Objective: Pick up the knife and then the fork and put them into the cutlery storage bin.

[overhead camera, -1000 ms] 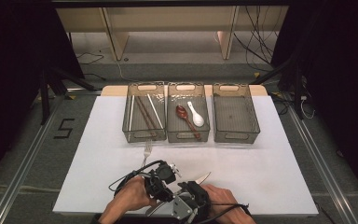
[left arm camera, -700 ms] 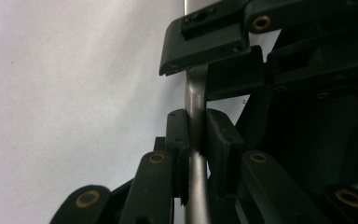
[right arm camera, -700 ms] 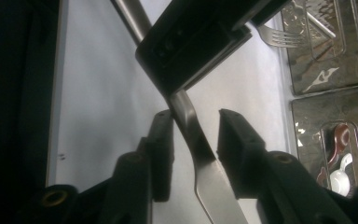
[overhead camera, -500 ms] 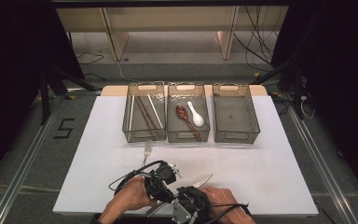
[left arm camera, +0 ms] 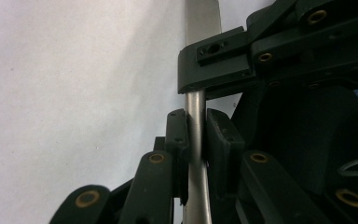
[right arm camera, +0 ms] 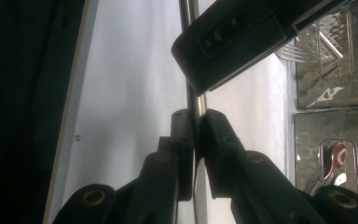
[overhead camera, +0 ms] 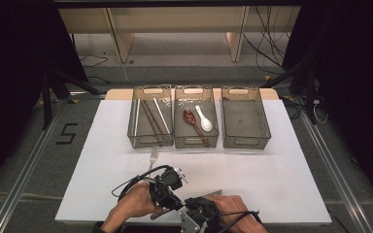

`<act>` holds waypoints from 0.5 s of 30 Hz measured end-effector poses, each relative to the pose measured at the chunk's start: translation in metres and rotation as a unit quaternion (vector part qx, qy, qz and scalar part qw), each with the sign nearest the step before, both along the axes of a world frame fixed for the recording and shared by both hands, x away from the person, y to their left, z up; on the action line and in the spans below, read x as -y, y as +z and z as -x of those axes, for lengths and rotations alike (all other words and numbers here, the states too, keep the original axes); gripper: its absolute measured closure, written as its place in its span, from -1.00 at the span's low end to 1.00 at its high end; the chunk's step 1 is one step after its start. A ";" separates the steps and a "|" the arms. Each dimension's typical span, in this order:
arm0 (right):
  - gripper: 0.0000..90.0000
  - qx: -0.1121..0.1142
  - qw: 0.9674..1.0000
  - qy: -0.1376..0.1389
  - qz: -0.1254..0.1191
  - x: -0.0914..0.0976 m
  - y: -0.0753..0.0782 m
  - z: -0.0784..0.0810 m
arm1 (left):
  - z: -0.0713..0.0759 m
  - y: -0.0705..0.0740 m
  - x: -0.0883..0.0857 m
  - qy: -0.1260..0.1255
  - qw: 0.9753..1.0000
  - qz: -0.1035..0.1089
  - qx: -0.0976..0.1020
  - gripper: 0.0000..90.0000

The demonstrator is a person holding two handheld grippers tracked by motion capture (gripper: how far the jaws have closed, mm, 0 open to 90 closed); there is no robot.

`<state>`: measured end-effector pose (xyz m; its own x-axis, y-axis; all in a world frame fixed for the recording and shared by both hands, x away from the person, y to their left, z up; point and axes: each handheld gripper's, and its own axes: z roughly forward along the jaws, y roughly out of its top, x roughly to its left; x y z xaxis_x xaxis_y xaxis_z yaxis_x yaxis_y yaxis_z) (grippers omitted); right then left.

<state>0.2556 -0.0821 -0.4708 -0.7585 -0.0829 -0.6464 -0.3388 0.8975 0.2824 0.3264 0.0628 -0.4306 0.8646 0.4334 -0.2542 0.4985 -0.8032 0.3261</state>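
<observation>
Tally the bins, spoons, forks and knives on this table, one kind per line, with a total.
Bins: 3
Spoons: 2
Forks: 1
Knives: 1
Total: 7

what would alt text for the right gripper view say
The right gripper is shut on a thin metal handle, just closed, with the left gripper clamped on it further up. Behind lie the white table and clear bins.
</observation>
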 end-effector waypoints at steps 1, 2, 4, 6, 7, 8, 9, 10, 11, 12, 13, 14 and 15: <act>0.87 0.001 1.000 -0.001 0.001 0.000 0.000 0.000 | 0.000 0.000 0.000 0.002 1.000 0.003 0.000 0.75; 0.87 0.000 1.000 0.000 0.003 0.001 0.001 -0.001 | -0.001 0.001 -0.001 0.004 1.000 0.007 -0.001 0.75; 0.88 0.000 1.000 -0.003 -0.005 0.002 0.003 -0.002 | -0.002 0.003 -0.003 0.011 1.000 0.017 -0.002 0.74; 0.89 -0.002 1.000 -0.006 -0.008 0.003 0.006 -0.003 | -0.004 0.006 -0.005 0.015 1.000 0.025 0.000 0.71; 0.89 -0.003 1.000 -0.009 -0.007 0.004 0.007 -0.003 | -0.004 0.008 -0.006 0.020 0.999 0.026 0.007 0.69; 0.89 -0.001 1.000 -0.009 -0.004 0.005 0.008 -0.004 | -0.005 0.009 -0.008 0.028 0.999 0.028 0.013 0.64; 0.90 -0.001 1.000 -0.012 -0.001 0.005 0.008 -0.004 | -0.008 0.013 -0.012 0.037 0.999 0.031 0.014 0.59; 0.90 0.000 1.000 -0.012 0.009 0.006 0.006 -0.005 | -0.009 0.015 -0.015 0.039 0.999 0.034 0.016 0.57; 0.90 -0.001 1.000 -0.012 0.009 0.007 0.005 -0.006 | -0.010 0.018 -0.019 0.044 0.998 0.039 0.018 0.54; 0.90 -0.004 1.000 -0.012 0.010 0.007 0.004 -0.006 | -0.012 0.021 -0.025 0.055 0.997 0.045 0.023 0.49; 0.91 -0.005 1.000 -0.013 0.012 0.008 0.002 -0.007 | -0.014 0.023 -0.029 0.062 0.997 0.047 0.025 0.45; 0.91 -0.006 1.000 -0.013 0.013 0.008 0.002 -0.007 | -0.015 0.025 -0.033 0.068 0.996 0.051 0.029 0.44; 0.92 -0.004 1.000 -0.019 0.017 0.008 0.002 -0.007 | -0.017 0.027 -0.037 0.072 0.995 0.054 0.032 0.41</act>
<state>0.2630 -0.0901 -0.4688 -0.7664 -0.0765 -0.6378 -0.3031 0.9185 0.2541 0.3429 0.1000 -0.4034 0.8113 0.5270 -0.2530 0.5815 -0.6832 0.4417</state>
